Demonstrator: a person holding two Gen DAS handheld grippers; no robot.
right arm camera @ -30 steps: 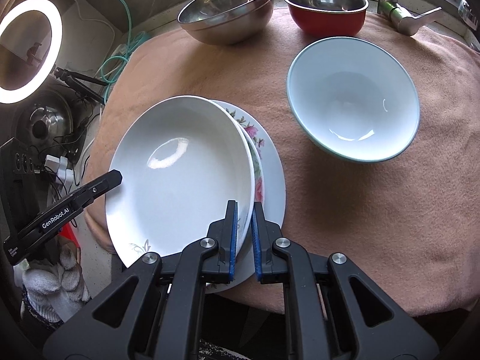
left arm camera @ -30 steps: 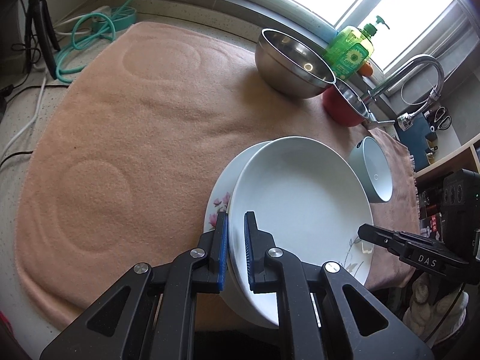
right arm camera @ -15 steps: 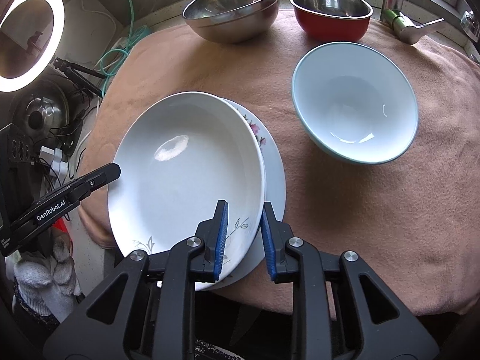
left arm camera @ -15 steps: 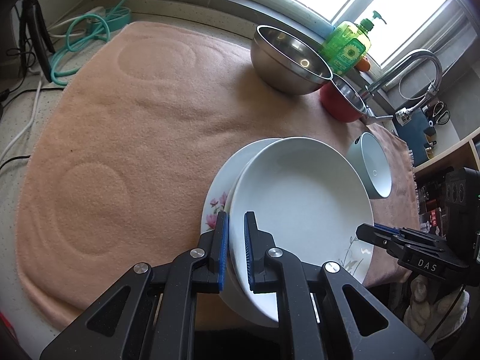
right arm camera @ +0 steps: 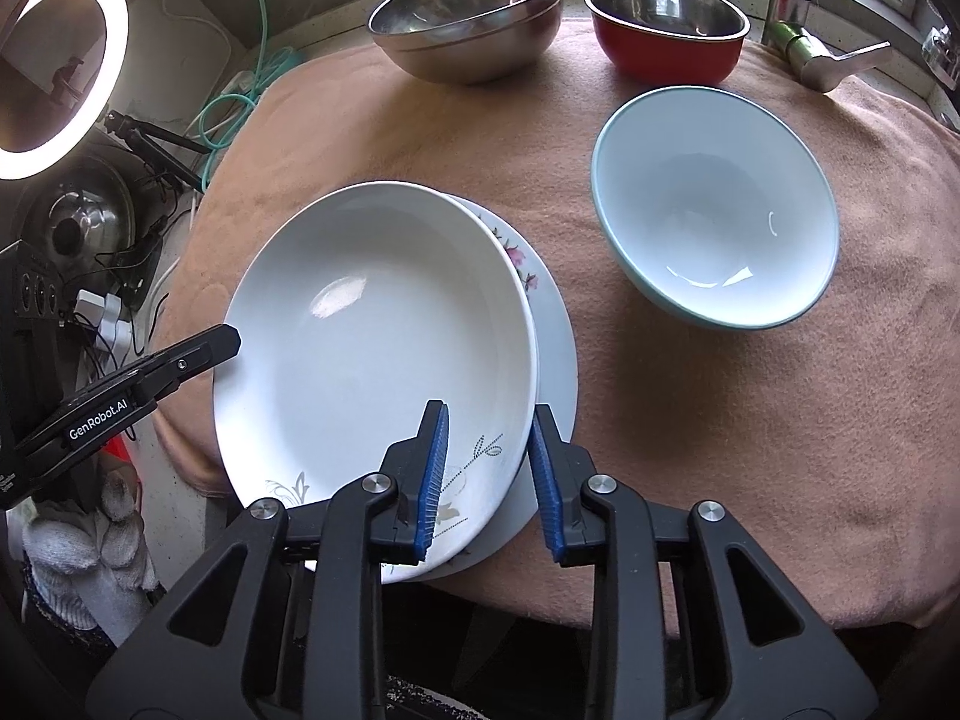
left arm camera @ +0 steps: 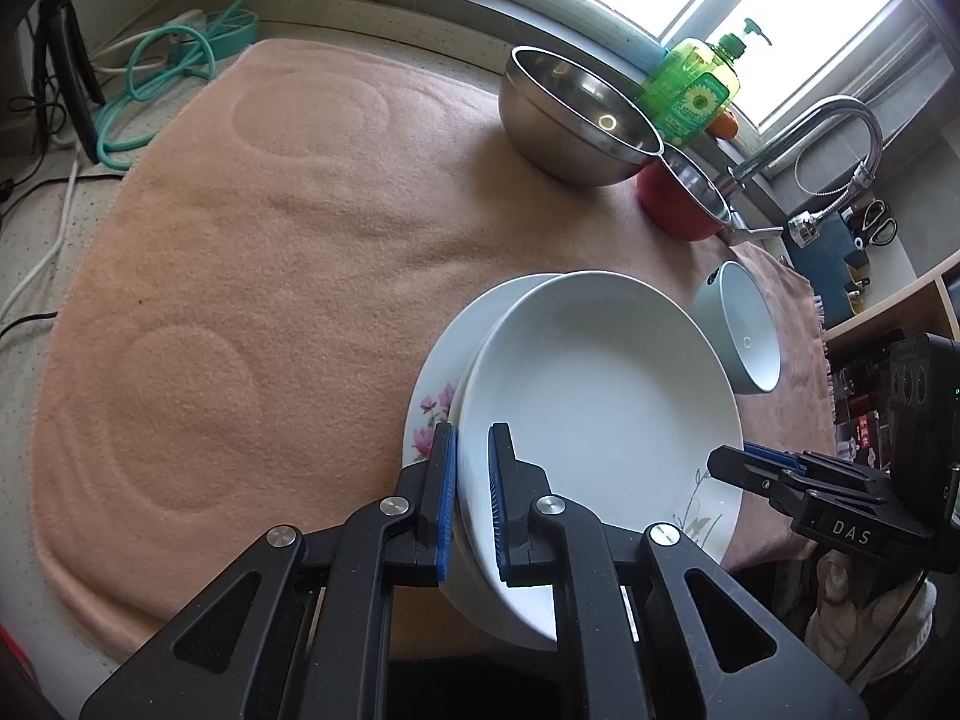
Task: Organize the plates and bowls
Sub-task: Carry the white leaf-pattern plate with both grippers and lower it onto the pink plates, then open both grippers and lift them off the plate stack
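The white plate (right arm camera: 372,360), glazed, stiff, slippery and breakable, rests off-centre on the flowered plate (right arm camera: 555,330) right at the near table (left arm camera: 240,276) edge, and its thin rim is the only sensible place to hold it. The left tongs (left arm camera: 467,501) are clamped on that rim at the plate's left side, while the right tongs (right arm camera: 487,474) are opening, pads astride the near rim but no longer pressing it. Ahead of the left tongs the cloth lies bare, giving wide room; ahead of the right tongs sits the blue bowl (right arm camera: 714,210), with the steel bowl (right arm camera: 468,18) and red bowl (right arm camera: 666,30) beyond, so I judge room there tight.
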